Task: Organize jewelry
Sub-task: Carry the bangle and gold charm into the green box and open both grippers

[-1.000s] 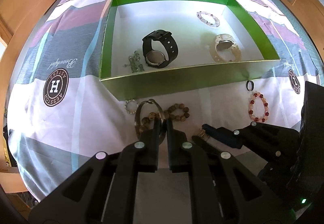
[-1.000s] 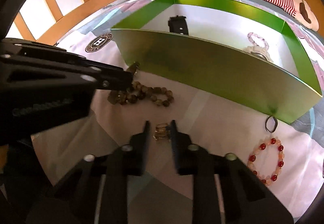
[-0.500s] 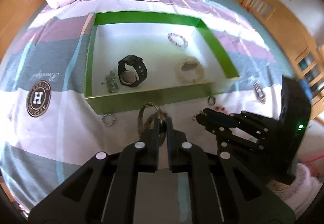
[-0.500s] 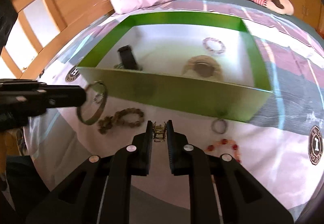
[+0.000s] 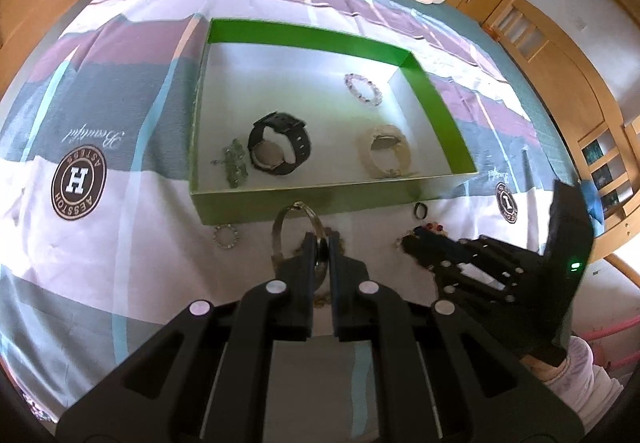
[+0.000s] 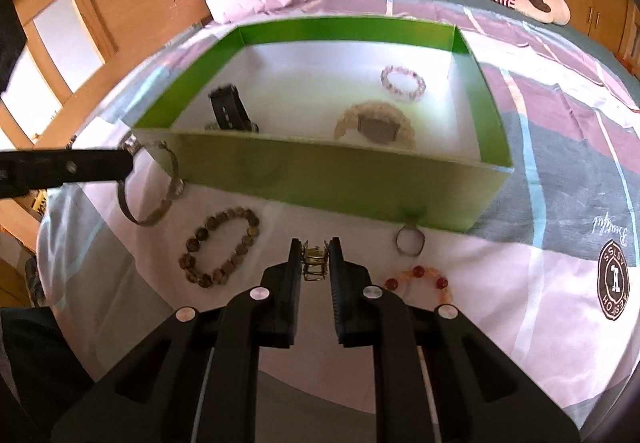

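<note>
Both grippers [image 5: 319, 243] [image 6: 316, 255] angled down — jewelry pinched

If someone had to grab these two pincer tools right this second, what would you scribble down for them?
Left gripper: shut on the thin metal bangle, lifted before the green cardboard box.
Right gripper: shut on a small gold openwork clip.
In the box: black wristwatch, cream watch, pale bead bracelet, green trinket.
Left on the bedsheet: brown bead bracelet, red bead bracelet, dark ring, small sparkly ring.
</note>
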### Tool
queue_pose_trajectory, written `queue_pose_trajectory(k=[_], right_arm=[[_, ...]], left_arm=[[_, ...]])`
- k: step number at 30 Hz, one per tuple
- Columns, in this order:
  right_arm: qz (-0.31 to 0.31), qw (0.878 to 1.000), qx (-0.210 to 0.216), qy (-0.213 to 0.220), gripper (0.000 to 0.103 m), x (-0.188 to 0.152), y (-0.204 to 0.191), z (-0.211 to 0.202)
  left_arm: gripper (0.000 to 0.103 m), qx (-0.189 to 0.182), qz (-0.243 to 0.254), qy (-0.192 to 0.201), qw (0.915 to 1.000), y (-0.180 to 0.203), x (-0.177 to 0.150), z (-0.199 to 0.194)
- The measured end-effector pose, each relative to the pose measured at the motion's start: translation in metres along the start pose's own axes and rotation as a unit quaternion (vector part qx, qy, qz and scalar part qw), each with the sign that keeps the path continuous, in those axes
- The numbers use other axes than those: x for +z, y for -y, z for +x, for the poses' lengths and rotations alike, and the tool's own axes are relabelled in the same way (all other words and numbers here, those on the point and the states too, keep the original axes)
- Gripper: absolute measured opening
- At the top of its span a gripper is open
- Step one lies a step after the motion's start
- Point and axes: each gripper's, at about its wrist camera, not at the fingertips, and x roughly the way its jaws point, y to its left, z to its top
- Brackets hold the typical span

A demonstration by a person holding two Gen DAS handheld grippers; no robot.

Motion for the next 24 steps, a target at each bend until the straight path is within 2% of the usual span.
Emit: queue_pose_trajectory(k=[3,6,8,11,13,18,21,23,24], right_arm=[[0.003,1.0,0.009,0.023,0.014,0.006,0.0,-0.013],[0.012,0.998,0.019,0.063,0.014,0.021,0.003,-0.035],[0.019,0.996,0.022,0.086,0.014,0.039,0.007,-0.047],[0.024,0.995,0.017,0.094,0.014,0.066,0.013,-0.046],[0.021,0.997,0.006,0.08,0.014,0.086,0.017,-0.032],[0.041,0.999,0.0,0.003,0.014,0.122,0.028,0.032],[0.038,0.999,-0.006,-0.038,0.015,0.126,0.025,0.059],[0.036,0.999,-0.012,-0.038,0.022,0.125,0.025,0.058],[0.042,0.999,0.001,-0.025,0.029,0.121,0.027,0.046]], left_arm=[[0.006,-0.026,0.011,0.031,0.9991,0.007,0.004,-0.014],[0.006,-0.047,0.02,0.067,0.9964,0.011,0.016,-0.028],[0.006,-0.062,0.018,0.092,0.9937,0.01,0.035,-0.033],[0.006,-0.069,0.008,0.113,0.9911,0.004,0.06,-0.031],[0.006,-0.04,0.0,0.116,0.9925,-0.003,0.079,-0.018],[0.006,-0.046,-0.052,0.088,0.9938,-0.037,0.107,0.023],[0.007,-0.019,-0.062,0.082,0.9946,-0.052,0.11,0.04],[0.016,0.006,-0.063,0.064,0.9959,-0.056,0.108,0.049],[0.018,0.012,-0.06,0.058,0.9965,-0.056,0.106,0.05]])
